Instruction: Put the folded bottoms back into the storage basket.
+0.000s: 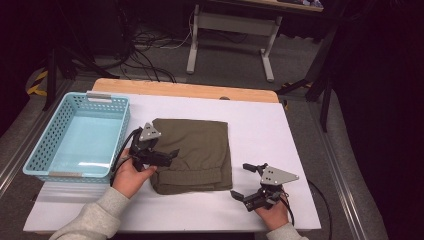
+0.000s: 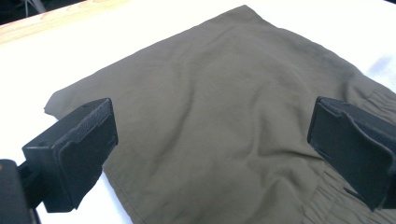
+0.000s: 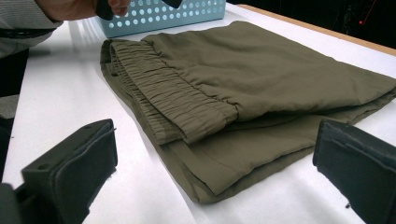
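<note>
Olive garment point(image 1: 197, 150), pale-blue perforated basket point(image 1: 45, 150)

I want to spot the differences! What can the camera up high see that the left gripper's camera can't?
High view alone: the light blue plastic basket, both hands with the left gripper and right gripper, and the floor beyond. Left gripper view alone: a close look along its own two black jaws, standing wide apart over the cloth. Both share the folded olive-green fabric garment and the white table.
</note>
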`<state>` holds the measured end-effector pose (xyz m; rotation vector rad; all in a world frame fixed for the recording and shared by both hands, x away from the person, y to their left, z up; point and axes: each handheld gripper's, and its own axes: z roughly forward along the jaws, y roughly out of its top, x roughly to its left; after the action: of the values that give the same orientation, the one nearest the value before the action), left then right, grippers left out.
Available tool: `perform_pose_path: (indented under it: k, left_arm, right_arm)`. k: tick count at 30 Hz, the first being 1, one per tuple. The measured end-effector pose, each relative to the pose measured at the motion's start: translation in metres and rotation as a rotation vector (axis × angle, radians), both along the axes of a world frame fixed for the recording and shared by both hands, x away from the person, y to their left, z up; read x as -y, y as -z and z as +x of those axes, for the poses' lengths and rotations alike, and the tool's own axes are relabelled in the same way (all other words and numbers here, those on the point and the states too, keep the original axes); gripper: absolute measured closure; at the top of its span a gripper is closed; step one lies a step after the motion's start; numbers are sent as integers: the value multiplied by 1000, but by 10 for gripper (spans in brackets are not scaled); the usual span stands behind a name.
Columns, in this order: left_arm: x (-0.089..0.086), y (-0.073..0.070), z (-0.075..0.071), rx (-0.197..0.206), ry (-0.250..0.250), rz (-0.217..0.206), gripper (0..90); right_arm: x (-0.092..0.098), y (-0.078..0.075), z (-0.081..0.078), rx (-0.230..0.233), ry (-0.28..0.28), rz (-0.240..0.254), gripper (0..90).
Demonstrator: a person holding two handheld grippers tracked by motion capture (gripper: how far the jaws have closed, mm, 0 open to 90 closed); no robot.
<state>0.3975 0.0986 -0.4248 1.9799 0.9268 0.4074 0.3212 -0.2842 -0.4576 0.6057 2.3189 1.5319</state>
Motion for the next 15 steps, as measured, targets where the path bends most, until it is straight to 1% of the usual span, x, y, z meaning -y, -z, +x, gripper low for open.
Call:
perform_pose_path:
  k: [1,3,8,13,15]
  left_arm:
    - [0,0,2,0,-4,12,26]
    - [-1,0,5,-4,-15,21,29]
    - [-2,2,11,-29,-29,15,33]
    - [-1,2,17,-34,-38,48,37]
    - [-1,2,19,-39,-47,50,37]
  right_arm:
    - [0,0,0,0,0,0,4]
    - [0,0,0,0,-1,0,4]
    - [0,0,0,0,-2,0,4]
    - [0,0,0,-1,-2,0,4]
    - [0,0,0,0,-3,1,4]
